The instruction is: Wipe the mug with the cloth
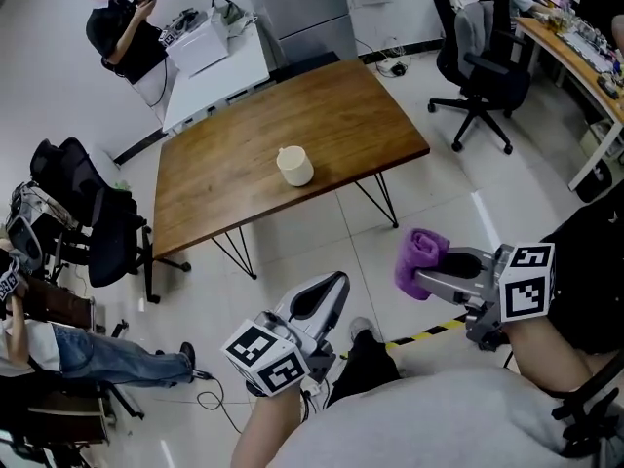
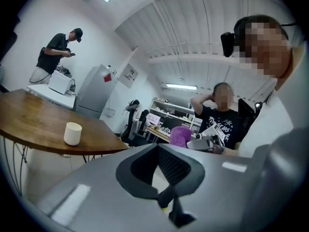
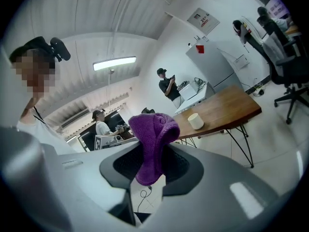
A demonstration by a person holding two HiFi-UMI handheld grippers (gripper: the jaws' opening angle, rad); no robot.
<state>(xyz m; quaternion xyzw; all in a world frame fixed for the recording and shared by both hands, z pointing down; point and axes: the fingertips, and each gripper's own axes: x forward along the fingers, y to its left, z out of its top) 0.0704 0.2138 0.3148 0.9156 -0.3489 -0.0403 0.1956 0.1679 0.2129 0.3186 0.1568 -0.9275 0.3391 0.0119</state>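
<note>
Cloth (image 3: 152, 138) pinched by right tongs (image 3: 150, 170); left gripper view shows left tongs (image 2: 163, 187) closed.

**Head view:** sits on your head, facing forward and steeply down. The desk (image 1: 244, 164) lies well ahead of you and is seen whole from above.

**Left gripper view:** rides your left hand-held gripper (image 1: 330, 291), about level, far off the desk's near side. The desk sits at frame left.

**Right gripper view:** rides your right hand-held gripper (image 1: 421, 283), facing the desk from afar. The cloth (image 3: 152, 144) is close before the lens.

**Shared:** all three views hold the desk and the mug (image 1: 294, 166) on it.
</note>
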